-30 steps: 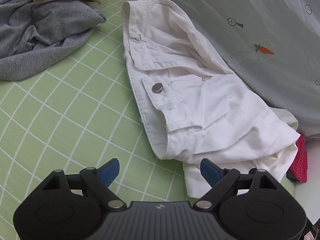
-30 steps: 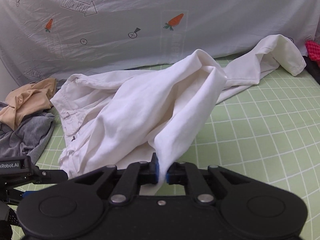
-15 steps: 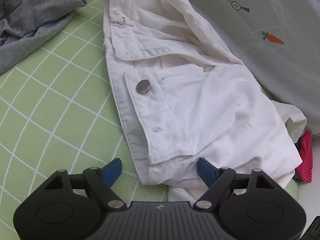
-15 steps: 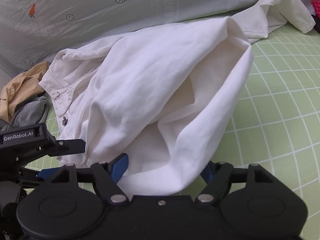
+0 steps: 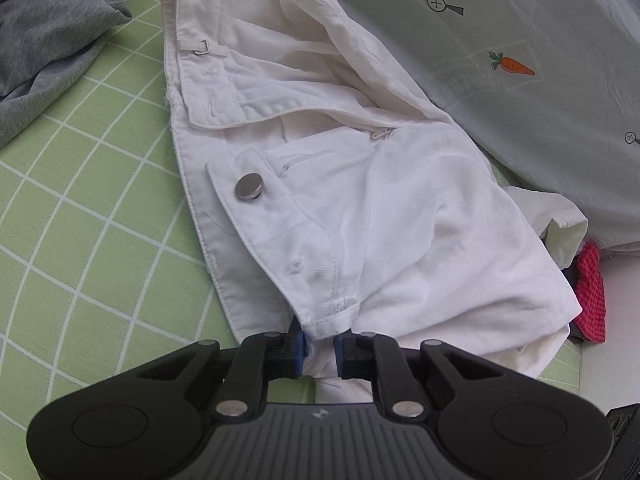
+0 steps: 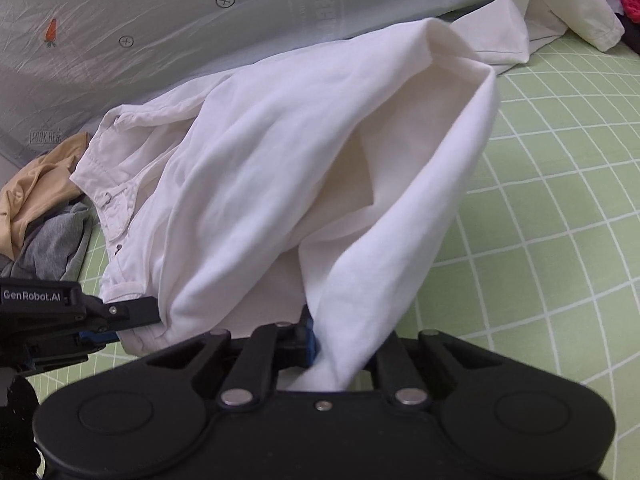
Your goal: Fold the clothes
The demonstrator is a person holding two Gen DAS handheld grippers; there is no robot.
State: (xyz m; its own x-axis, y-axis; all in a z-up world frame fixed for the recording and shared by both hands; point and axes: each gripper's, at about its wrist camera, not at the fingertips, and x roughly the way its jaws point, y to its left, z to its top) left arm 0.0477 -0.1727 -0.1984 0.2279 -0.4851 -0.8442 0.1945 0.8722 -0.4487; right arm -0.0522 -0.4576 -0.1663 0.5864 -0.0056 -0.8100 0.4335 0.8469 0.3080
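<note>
White trousers [image 5: 360,200] lie crumpled on a green checked sheet [image 5: 80,240], fly open, a metal button [image 5: 248,186] on the waistband. My left gripper [image 5: 319,345] is shut on the near corner of the waistband. In the right wrist view the trousers [image 6: 300,160] rise in a fold toward the camera, and my right gripper [image 6: 340,354] is shut on a bunched strip of leg fabric that hides its right finger. The left gripper [image 6: 100,320] shows there at the lower left, against the waistband end. One trouser leg [image 6: 560,28] trails to the far right.
A grey garment [image 5: 48,48] and a beige one [image 6: 36,184] lie heaped to the left. A grey sheet with carrot prints [image 5: 520,40] rises behind the trousers. A red checked cloth [image 5: 590,292] sits at the right past the trousers. Bare green sheet [image 6: 540,240] lies to the right.
The left gripper advanced to the waistband and shut on its corner. The right gripper, shut a second ago and open half a second ago, has shut on the leg fabric again.
</note>
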